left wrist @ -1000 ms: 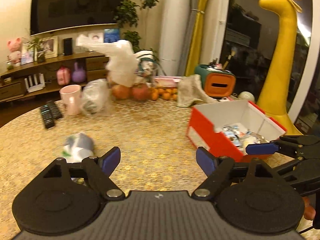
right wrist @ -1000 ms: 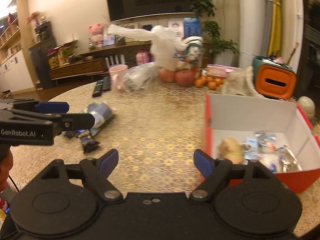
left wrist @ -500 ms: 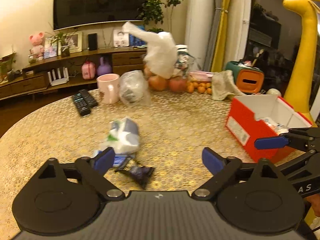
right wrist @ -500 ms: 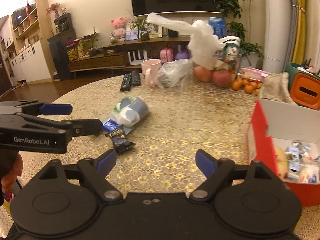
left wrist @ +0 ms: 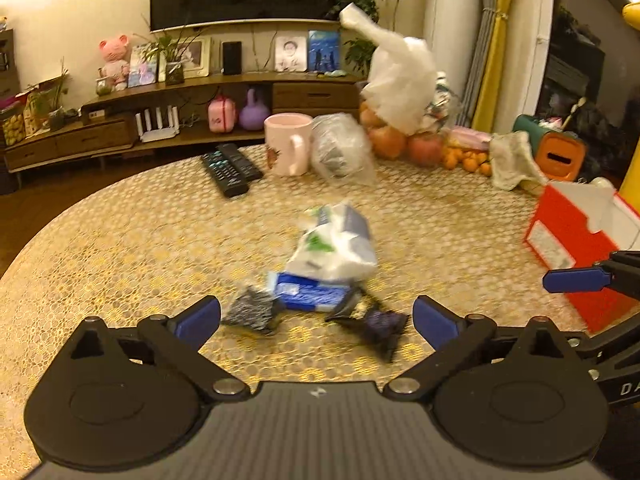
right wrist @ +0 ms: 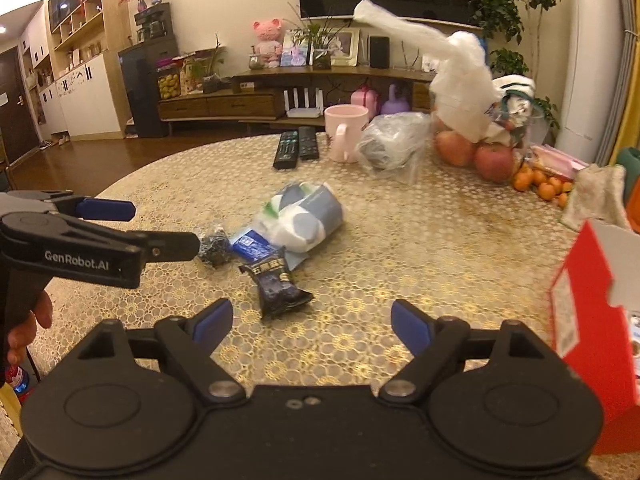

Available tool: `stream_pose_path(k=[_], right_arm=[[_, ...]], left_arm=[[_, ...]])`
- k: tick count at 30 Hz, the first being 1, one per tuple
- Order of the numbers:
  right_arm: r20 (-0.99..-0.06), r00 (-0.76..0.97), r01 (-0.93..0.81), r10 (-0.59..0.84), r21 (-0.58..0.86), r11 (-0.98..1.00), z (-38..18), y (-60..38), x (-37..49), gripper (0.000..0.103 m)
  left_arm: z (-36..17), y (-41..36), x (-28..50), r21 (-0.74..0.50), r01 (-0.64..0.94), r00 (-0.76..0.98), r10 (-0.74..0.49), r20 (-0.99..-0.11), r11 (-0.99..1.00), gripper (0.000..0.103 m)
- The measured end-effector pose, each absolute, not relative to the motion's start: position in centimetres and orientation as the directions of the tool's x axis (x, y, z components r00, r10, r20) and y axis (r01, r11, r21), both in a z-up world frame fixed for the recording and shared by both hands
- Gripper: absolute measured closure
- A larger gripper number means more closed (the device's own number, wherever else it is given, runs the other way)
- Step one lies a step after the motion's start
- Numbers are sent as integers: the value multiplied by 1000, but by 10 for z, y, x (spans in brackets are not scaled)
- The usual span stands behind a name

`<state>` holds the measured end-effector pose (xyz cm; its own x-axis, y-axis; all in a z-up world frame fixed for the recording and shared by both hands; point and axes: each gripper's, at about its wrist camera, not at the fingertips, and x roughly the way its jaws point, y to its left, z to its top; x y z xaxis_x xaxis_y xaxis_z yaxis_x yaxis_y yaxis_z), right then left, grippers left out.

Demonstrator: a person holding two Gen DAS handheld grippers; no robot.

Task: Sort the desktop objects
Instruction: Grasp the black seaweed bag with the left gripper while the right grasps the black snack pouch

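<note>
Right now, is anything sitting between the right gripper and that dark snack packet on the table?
Nothing visible. The right gripper is open, and only bare tablecloth lies between its fingers and the dark snack packet just ahead, slightly toward its left finger.

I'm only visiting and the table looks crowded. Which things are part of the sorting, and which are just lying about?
Likely part of the sorting:
- red box
- dark snack packet
- second dark packet
- blue packet
- white and blue pouch

Probably just lying about:
- pink mug
- two remotes
- apples
- oranges
</note>
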<state>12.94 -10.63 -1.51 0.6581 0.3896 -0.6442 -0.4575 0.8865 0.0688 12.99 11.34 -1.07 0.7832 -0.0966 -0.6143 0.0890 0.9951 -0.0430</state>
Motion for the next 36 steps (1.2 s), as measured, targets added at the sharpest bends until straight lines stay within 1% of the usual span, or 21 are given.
stream_pose_path(k=[5, 11, 20, 25, 28, 30, 33, 34, 36], right_arm=[[-657, 639, -474, 400, 74, 878, -28, -89, 142, 17], [-677, 615, -490, 405, 74, 869, -44, -74, 158, 17], [-708, 585, -502, 395, 67, 862, -69, -57, 180, 19], [-717, 576, -510, 393, 60, 858, -79, -49, 191, 20], [-723, 571, -520, 389, 48, 853, -84, -44, 198, 23], [-725, 566, -526, 392, 49, 849, -86, -42, 201, 29], [-730, 561, -535, 392, 43, 844, -90, -38, 203, 35], [-730, 559, -537, 392, 41, 843, -91, -37, 204, 36], [-732, 559, -539, 391, 38, 842, -93, -36, 204, 40]], left_arm=[[-28, 128, 143, -26, 75, 775, -74, -627, 997, 0], [-50, 146, 162, -58, 61, 740, -84, -667, 996, 0], [-75, 153, 186, -36, 64, 730, -71, -680, 997, 0], [-86, 158, 194, -44, 58, 729, -72, -681, 997, 0], [-90, 161, 198, -46, 59, 733, -74, -676, 997, 0], [-92, 162, 201, -38, 62, 736, -72, -673, 997, 1], [-94, 161, 203, -38, 75, 739, -81, -669, 996, 1], [-94, 160, 203, -35, 78, 743, -81, -665, 996, 2], [-94, 159, 204, -25, 87, 747, -81, -660, 996, 10]])
